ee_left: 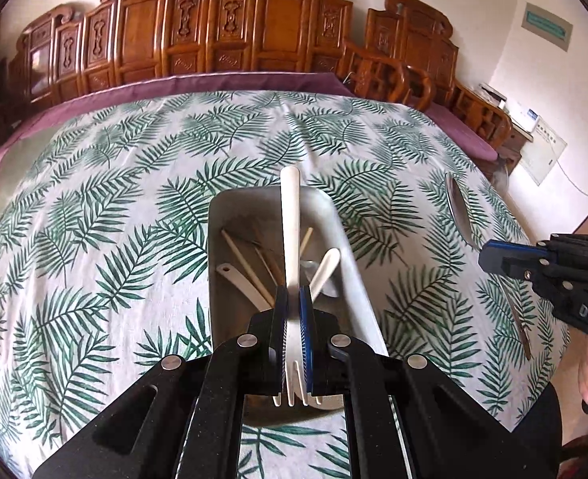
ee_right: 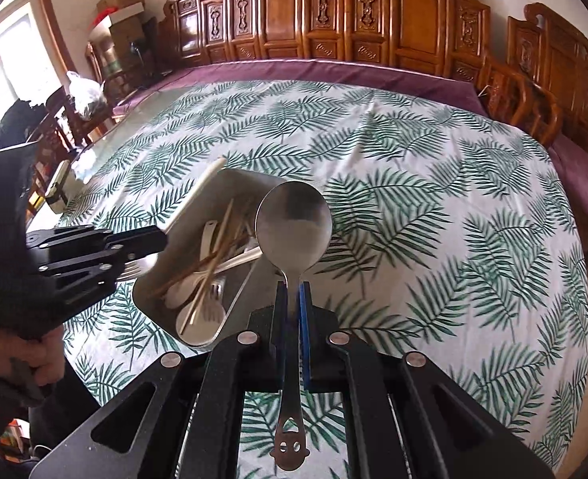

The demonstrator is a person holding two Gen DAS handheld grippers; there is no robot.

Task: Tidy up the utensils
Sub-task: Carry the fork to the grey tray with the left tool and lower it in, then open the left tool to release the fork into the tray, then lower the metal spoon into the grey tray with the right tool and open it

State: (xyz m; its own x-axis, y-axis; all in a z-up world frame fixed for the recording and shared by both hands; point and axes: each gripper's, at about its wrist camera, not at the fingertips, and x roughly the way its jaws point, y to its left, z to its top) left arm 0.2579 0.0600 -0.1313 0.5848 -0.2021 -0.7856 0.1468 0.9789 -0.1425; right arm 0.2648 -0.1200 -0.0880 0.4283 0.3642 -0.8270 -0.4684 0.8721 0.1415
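My left gripper (ee_left: 294,297) is shut on a white plastic fork (ee_left: 290,231), handle pointing forward, tines toward the camera, held over the grey metal tray (ee_left: 353,247). The tray holds chopsticks (ee_left: 246,267), white spoons and other utensils. My right gripper (ee_right: 294,291) is shut on a metal spoon (ee_right: 292,227), bowl forward, held just right of the tray (ee_right: 198,199). In the left wrist view the right gripper (ee_left: 489,257) shows at the right with the spoon (ee_left: 457,207). In the right wrist view the left gripper (ee_right: 162,239) reaches over the tray's left side.
The table carries a white cloth with green fern leaves (ee_right: 413,159) over a purple cloth (ee_right: 333,70). Carved wooden chairs (ee_left: 254,28) ring the far edge. Boxes and a bag (ee_right: 86,92) stand at the far left by a window.
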